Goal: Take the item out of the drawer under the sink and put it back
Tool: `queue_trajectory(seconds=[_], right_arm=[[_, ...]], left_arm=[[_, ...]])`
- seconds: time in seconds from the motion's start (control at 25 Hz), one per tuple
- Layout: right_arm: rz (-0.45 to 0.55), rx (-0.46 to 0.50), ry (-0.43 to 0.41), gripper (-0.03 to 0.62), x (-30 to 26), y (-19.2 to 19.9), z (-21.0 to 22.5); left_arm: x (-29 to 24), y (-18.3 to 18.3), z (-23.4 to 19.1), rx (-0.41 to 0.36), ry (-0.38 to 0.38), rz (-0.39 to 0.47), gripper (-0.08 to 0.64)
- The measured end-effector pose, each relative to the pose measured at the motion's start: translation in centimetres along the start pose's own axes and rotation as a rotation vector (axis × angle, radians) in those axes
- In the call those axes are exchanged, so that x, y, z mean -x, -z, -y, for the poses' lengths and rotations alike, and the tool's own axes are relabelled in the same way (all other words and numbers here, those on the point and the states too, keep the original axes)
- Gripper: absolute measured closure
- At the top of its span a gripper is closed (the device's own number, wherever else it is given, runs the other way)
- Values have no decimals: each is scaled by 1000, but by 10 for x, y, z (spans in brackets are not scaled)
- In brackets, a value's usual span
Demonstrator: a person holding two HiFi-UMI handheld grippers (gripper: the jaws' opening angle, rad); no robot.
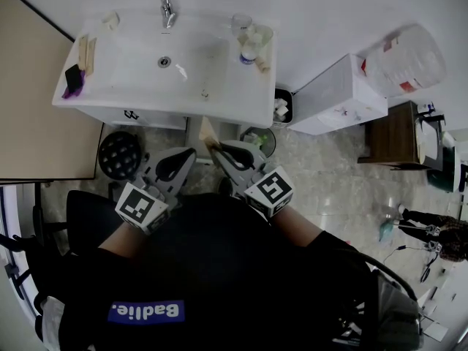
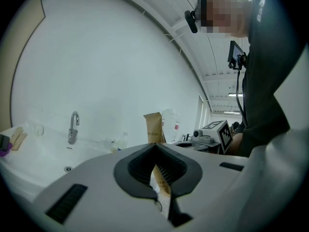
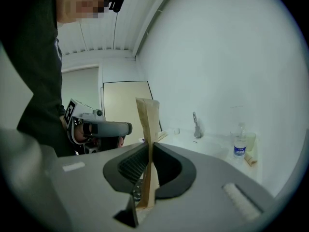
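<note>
White wall (image 1: 329,6), pale mottled floor (image 1: 329,189), a beige door (image 1: 36,108), perhaps a dark wooden cabinet (image 1: 391,137).

Two tools: left tool (image 1: 191,153), right tool (image 1: 217,149). One brown paper packet (image 1: 208,131). One sink (image 1: 131,66). One tap (image 1: 167,7). One water bottle (image 1: 249,50). Two clear cups (image 1: 241,23) (image 1: 262,34) beside bottle, upper middle. One white box (image 1: 340,93), right of frame.

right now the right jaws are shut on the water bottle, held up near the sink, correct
No: the jaws of the right gripper are shut on a brown paper packet; the water bottle stands on the sink. The right gripper view shows this; the rest holds.
</note>
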State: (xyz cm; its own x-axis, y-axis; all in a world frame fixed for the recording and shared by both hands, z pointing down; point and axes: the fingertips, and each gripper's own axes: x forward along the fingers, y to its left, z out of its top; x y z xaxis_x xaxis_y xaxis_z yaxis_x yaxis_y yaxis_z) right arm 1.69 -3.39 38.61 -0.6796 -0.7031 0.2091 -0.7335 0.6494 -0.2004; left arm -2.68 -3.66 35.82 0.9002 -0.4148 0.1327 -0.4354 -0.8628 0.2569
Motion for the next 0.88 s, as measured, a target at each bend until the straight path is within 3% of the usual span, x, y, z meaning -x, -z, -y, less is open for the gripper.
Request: queue_trajectory(seconds=[0.88], right_arm=[[-120, 37, -83, 560, -44, 65, 31]], left_arm=[[-2, -1, -15, 14, -91, 18, 557]])
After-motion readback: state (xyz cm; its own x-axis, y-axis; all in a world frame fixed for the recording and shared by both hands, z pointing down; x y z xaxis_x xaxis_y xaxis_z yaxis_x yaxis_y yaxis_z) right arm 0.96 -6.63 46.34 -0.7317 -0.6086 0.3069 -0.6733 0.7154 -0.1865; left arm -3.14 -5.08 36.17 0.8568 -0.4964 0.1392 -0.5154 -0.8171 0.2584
